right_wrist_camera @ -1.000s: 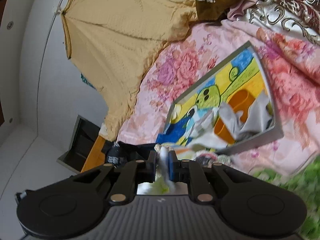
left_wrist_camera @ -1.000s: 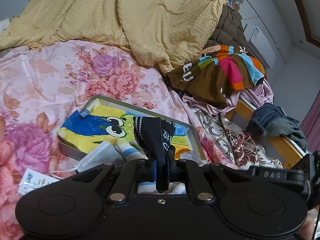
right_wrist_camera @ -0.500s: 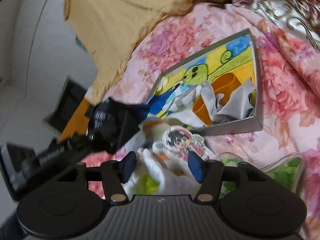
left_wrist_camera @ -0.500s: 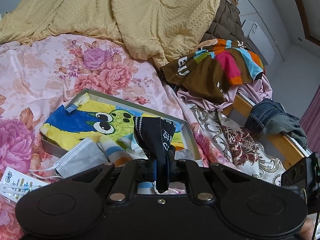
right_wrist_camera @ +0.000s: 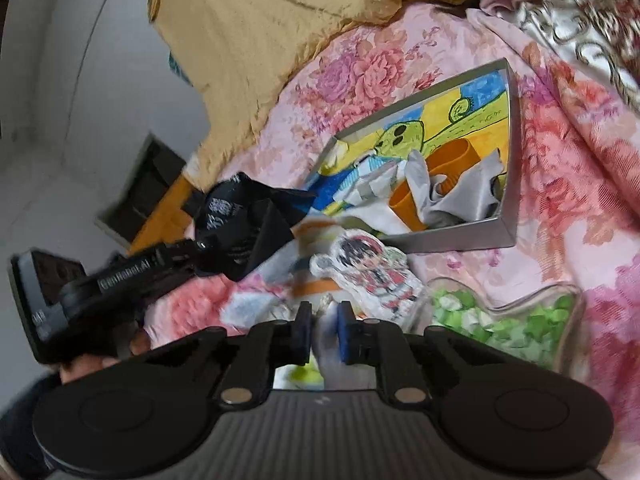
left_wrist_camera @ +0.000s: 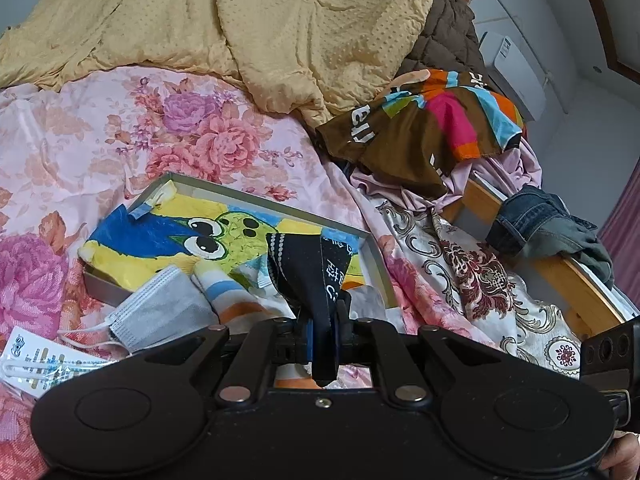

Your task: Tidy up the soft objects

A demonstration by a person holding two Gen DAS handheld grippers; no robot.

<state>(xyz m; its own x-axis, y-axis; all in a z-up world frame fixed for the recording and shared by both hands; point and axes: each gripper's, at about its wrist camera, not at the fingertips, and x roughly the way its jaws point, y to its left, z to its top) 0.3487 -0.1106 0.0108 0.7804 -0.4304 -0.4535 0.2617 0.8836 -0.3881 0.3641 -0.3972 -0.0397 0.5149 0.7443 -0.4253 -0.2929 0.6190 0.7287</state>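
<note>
Hanging limp from the tightly shut left tool (left_wrist_camera: 325, 322) above the grey box (left_wrist_camera: 376, 268) on the bed, the black printed cloth (left_wrist_camera: 310, 268) looks light and floppy, best pinched at a bunched edge, while the right tool (right_wrist_camera: 325, 330) is closing on something soft and white (right_wrist_camera: 326, 354).

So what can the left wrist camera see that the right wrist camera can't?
Only the left wrist view shows the grey face mask and the jeans on the bed's edge. Only the right wrist view shows the cartoon figure pillow and the clear bag of green bits. Both show the tray and the black cloth pinched in the left gripper.
</note>
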